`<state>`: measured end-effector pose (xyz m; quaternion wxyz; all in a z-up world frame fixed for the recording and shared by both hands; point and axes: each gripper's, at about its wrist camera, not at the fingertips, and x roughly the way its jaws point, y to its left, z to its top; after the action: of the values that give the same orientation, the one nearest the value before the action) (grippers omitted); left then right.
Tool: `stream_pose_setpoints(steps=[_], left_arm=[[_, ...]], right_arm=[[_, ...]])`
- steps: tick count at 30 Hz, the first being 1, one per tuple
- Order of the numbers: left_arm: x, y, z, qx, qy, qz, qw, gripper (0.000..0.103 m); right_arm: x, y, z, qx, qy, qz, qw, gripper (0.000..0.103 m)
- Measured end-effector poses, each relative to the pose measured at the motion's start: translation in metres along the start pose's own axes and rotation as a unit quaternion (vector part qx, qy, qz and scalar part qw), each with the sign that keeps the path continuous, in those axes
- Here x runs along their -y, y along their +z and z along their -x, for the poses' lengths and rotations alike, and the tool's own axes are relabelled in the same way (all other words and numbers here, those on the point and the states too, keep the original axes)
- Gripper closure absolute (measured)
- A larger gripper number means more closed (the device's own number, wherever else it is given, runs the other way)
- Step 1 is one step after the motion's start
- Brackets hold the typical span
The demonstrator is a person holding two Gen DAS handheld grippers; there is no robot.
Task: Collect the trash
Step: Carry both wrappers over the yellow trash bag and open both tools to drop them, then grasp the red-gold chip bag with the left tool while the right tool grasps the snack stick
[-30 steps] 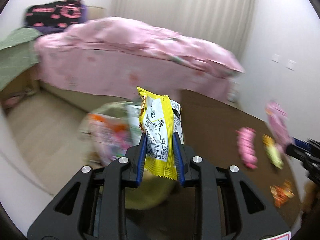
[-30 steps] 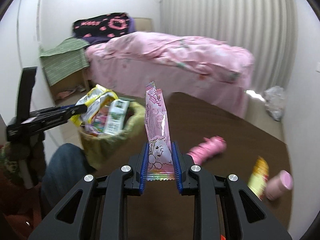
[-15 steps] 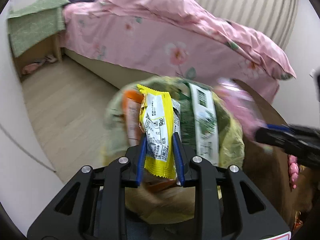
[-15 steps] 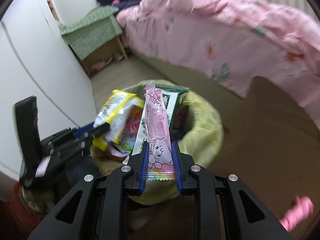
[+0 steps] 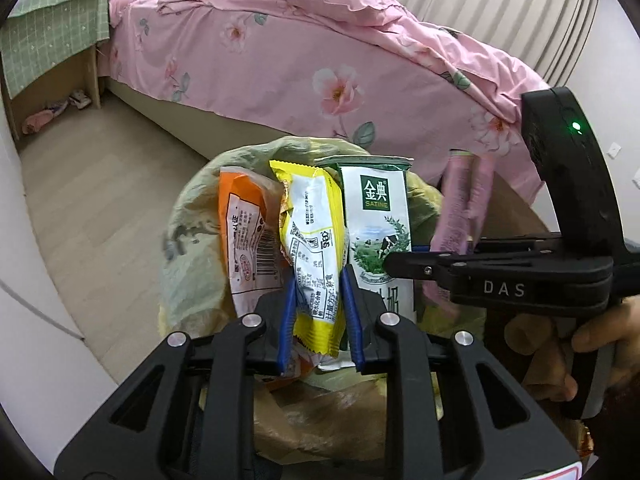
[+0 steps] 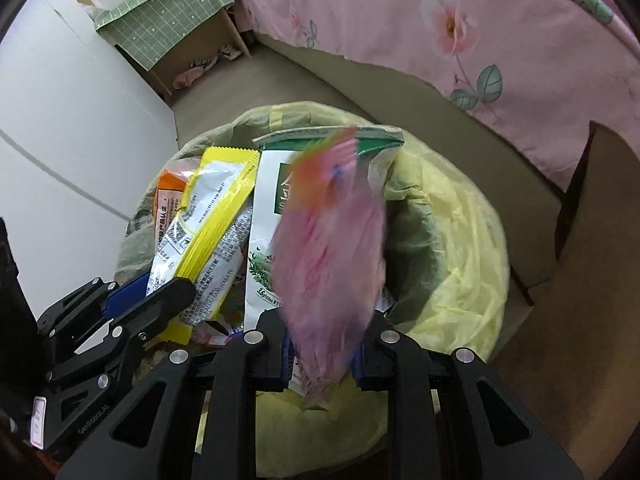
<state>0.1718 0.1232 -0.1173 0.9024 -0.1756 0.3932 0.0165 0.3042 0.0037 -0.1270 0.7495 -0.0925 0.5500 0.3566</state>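
Both hand-held grippers have swung in from over the table and now tilt down above the trash bin [image 6: 460, 264], which a second ago stood off to the side. The left hand-held gripper [image 5: 320, 316] grips one yellow wrapper [image 5: 316, 248], its jaws closing a little on the packet, which stands upright above the bin's mouth. The right hand-held gripper [image 6: 322, 354], held from the right by a person's hand [image 5: 600, 344], clenches one pink wrapper [image 6: 332, 256], blurred in this view, also over the bin. Two more packets stand inside the yellow-green bin liner: one orange packet [image 5: 244, 240] on the left and one green-and-white milk pouch [image 5: 378, 216] in the middle. A bed [image 5: 320, 40] with a pink flowered cover runs behind, across bare floor [image 5: 100, 192].
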Motion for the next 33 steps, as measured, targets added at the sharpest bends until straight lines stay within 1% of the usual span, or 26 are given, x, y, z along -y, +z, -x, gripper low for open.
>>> stream_pose_setpoints(steps=[3,6,10,14,15,16,17,18,20,23,26,29,32,33], left_arm=[[0.000,0.002,-0.001,0.002,-0.017,0.008,0.9998,0.082],[-0.003,0.004,-0.001,0.000,-0.046,0.030,0.9985,0.082],[-0.005,0.006,0.010,0.013,-0.048,0.039,0.9980,0.082],[-0.015,0.010,0.027,0.035,-0.044,0.068,0.9961,0.070],[-0.016,0.012,0.033,0.042,-0.043,0.071,0.9957,0.067],[-0.016,0.013,0.038,0.049,-0.039,0.072,0.9955,0.064],[-0.015,0.015,0.044,0.059,-0.034,0.070,0.9952,0.058],[-0.014,0.016,0.048,0.065,-0.030,0.067,0.9952,0.054],[-0.010,0.017,0.058,0.080,-0.014,0.056,0.9951,0.054],[-0.005,0.018,0.066,0.089,-0.002,0.046,0.9949,0.053],[0.007,0.015,0.074,0.087,-0.001,0.029,0.9958,0.053],[0.031,0.008,0.082,0.083,-0.001,-0.005,0.9965,0.053],[0.055,-0.002,0.087,0.077,-0.018,-0.030,0.9964,0.053],[0.066,-0.006,0.089,0.073,-0.030,-0.041,0.9961,0.053]], right_arm=[[0.004,-0.006,0.017,0.025,0.011,-0.010,1.000,0.082],[0.005,-0.008,0.027,0.035,0.009,-0.007,0.999,0.082],[-0.003,-0.011,0.033,0.042,0.014,0.003,0.999,0.082],[-0.011,-0.009,0.028,0.034,0.026,0.011,0.999,0.081],[-0.013,-0.009,0.026,0.027,0.027,0.013,0.999,0.075],[-0.015,-0.011,0.026,0.024,0.026,0.014,0.999,0.065],[-0.016,-0.014,0.027,0.023,0.027,0.017,0.999,0.062],[-0.018,-0.017,0.030,0.027,0.024,0.020,0.999,0.062],[-0.019,-0.024,0.039,0.039,0.014,0.023,0.999,0.062],[-0.016,-0.040,0.064,0.070,-0.005,0.019,0.997,0.061],[-0.008,-0.068,0.099,0.106,-0.025,-0.001,0.994,0.061],[0.003,-0.103,0.136,0.136,-0.050,-0.022,0.989,0.061],[0.015,-0.146,0.176,0.179,-0.095,-0.040,0.979,0.061],[0.019,-0.166,0.194,0.199,-0.117,-0.048,0.972,0.061]])
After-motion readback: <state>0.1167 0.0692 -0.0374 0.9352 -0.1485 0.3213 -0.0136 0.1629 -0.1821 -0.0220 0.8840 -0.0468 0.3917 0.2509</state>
